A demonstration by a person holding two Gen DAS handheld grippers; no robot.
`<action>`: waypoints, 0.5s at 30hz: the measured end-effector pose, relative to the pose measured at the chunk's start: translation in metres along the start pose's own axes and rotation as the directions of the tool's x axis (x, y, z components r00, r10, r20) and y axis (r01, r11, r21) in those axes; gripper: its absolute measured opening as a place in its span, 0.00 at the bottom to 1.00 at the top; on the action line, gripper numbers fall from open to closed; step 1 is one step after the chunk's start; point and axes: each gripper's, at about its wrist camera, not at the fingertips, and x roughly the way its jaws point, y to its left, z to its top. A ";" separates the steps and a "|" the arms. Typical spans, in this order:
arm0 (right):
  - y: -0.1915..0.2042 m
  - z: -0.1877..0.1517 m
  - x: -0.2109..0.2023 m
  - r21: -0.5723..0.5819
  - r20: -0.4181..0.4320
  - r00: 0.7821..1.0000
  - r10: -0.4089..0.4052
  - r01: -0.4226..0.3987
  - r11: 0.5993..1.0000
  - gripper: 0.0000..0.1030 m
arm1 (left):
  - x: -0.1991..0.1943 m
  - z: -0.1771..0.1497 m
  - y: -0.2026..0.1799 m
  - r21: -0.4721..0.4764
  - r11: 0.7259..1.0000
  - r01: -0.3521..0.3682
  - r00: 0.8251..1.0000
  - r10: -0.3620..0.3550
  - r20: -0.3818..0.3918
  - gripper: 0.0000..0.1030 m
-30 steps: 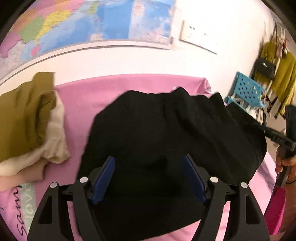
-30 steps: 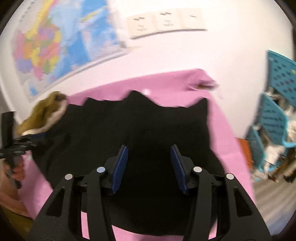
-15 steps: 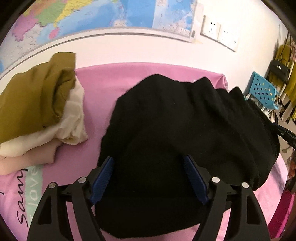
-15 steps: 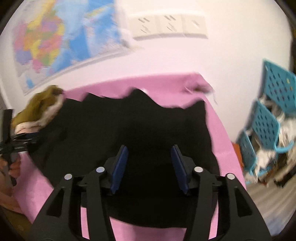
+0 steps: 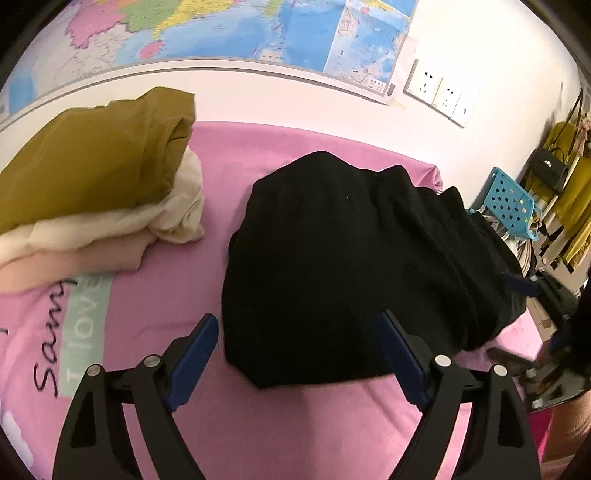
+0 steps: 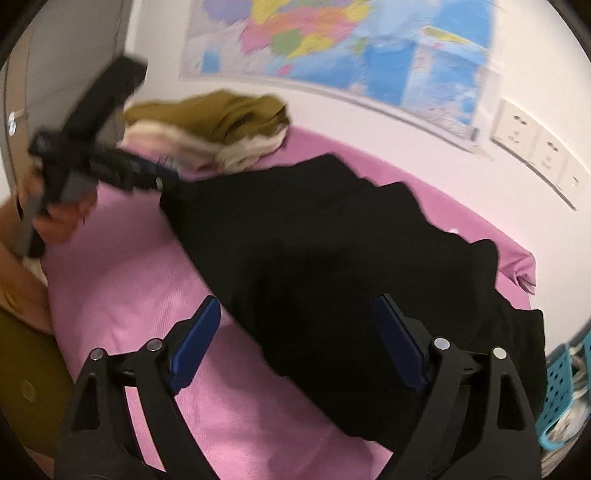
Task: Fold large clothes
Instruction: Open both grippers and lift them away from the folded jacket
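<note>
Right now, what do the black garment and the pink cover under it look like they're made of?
Black garment: soft matte knit, maybe fleece or jersey; it slumps in rounded folds without shine. Pink cover: thin woven cloth, likely cotton or polyester; smooth, printed lettering.

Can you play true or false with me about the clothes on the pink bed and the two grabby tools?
1. The black garment lies on the pink sheet. True.
2. The left tool is squeezing the black garment. False: its jaws are open and grip nothing.
3. A mustard-yellow garment tops the folded pile. True.
4. The right tool is shut tight. False: its jaws have just been opening and stand wide.
5. The wall is bare. False: a colourful map hangs there.
</note>
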 end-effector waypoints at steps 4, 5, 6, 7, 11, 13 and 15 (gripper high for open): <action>0.011 -0.007 0.011 -0.043 -0.038 0.998 -0.049 0.047 0.998 0.82 | -0.008 -0.015 0.000 -0.002 0.999 0.041 0.999 -0.041 -0.025 0.82; 0.013 -0.009 0.014 -0.046 -0.048 0.997 -0.065 0.063 0.997 0.82 | -0.008 -0.019 -0.001 0.005 0.999 0.051 0.998 -0.051 -0.037 0.83; 0.013 -0.010 0.017 -0.050 -0.049 0.996 -0.073 0.071 0.996 0.82 | -0.008 -0.023 -0.003 0.004 0.998 0.061 0.997 -0.061 -0.048 0.83; 0.015 -0.012 0.019 -0.062 -0.052 0.995 -0.088 0.085 0.994 0.82 | -0.007 -0.026 -0.004 0.001 0.998 0.070 0.996 -0.070 -0.057 0.83; 0.017 -0.016 0.027 -0.078 -0.078 0.987 -0.140 0.134 0.988 0.81 | -0.001 -0.035 -0.008 -0.022 0.991 0.131 0.986 -0.132 -0.098 0.83; 0.015 -0.018 0.029 -0.069 -0.081 0.985 -0.152 0.146 0.987 0.78 | 0.006 -0.038 -0.011 -0.036 0.985 0.171 0.978 -0.174 -0.119 0.83; 0.013 -0.017 0.031 -0.066 -0.077 0.983 -0.169 0.164 0.984 0.72 | 0.012 -0.039 -0.015 -0.045 0.979 0.198 0.970 -0.202 -0.134 0.83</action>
